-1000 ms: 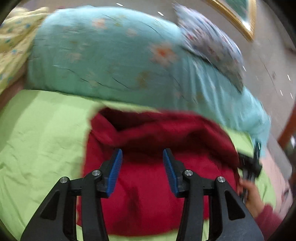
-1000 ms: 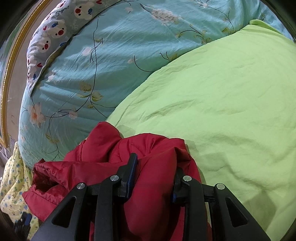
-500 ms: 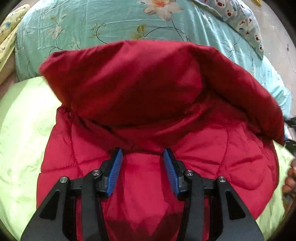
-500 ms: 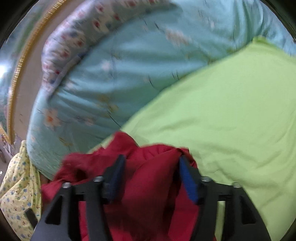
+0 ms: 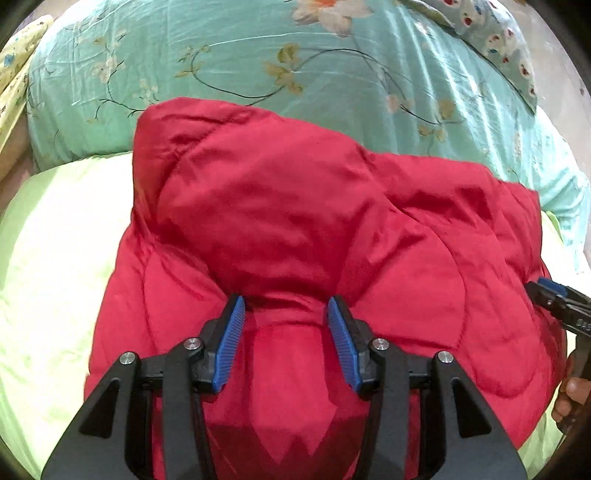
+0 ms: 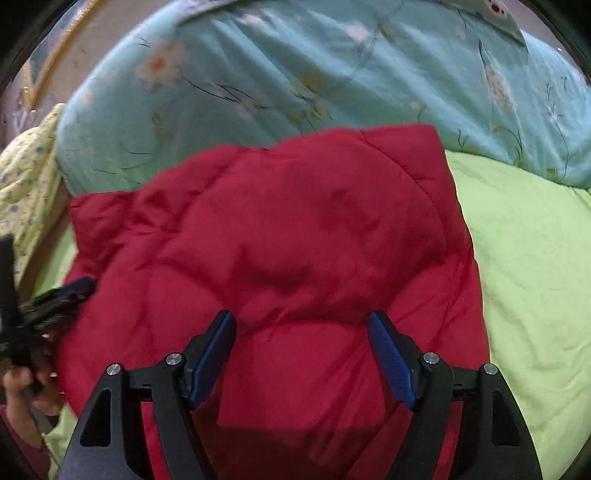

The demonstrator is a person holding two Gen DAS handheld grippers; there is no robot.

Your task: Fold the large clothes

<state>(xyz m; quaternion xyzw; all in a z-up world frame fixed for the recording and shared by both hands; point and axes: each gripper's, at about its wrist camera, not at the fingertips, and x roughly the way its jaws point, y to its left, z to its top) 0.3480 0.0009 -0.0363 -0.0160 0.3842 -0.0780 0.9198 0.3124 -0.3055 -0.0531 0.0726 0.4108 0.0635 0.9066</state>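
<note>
A red quilted jacket [image 5: 295, 229] lies folded over itself on the green bedsheet [image 5: 55, 258]. It also fills the middle of the right wrist view [image 6: 288, 236]. My left gripper [image 5: 286, 306] is open, with a ridge of red fabric between its blue pads; they do not pinch it. My right gripper [image 6: 301, 321] is open wide over the jacket's near part and holds nothing. The right gripper also shows at the right edge of the left wrist view [image 5: 557, 299]. The left gripper shows at the left edge of the right wrist view [image 6: 55, 295].
A teal floral duvet [image 5: 258, 62] is piled just behind the jacket. A patterned pillow [image 5: 491, 33] lies on it at the back right. Yellow floral cloth [image 6: 26, 177] lies at the left. Green sheet [image 6: 535, 277] extends to the right.
The jacket's upper part has come down and now lies folded flat over the lower part. My right gripper has let go of the red fabric and opened wide. Both grippers stay over the jacket.
</note>
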